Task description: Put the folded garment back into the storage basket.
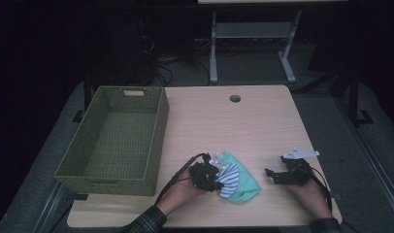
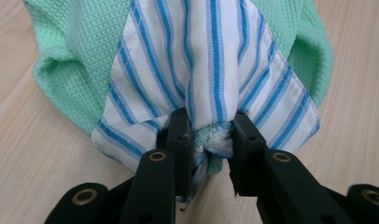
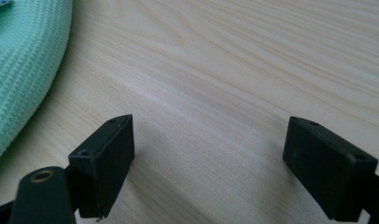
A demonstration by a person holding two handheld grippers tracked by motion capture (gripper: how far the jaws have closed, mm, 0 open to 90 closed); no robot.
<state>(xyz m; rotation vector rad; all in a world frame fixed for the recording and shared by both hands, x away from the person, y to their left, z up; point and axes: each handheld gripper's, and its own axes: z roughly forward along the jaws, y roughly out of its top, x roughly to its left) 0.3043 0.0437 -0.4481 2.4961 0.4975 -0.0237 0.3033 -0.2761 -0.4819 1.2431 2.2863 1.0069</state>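
At the table's (image 1: 263, 116) near edge, the left gripper (image 2: 210, 135) is clenched on a bunched fold of the striped cloth (image 2: 211, 60), its pads pressing the fabric from both sides. The striped cloth lies on top of a green cloth (image 2: 71, 51), and both rest on the wood near the front, just right of the left hand (image 1: 183, 191). The right gripper (image 3: 208, 154) sits released, jaws spread wide over bare wood, with the green cloth's edge beside it. Farther back on the left stands a woven basket (image 1: 156, 141).
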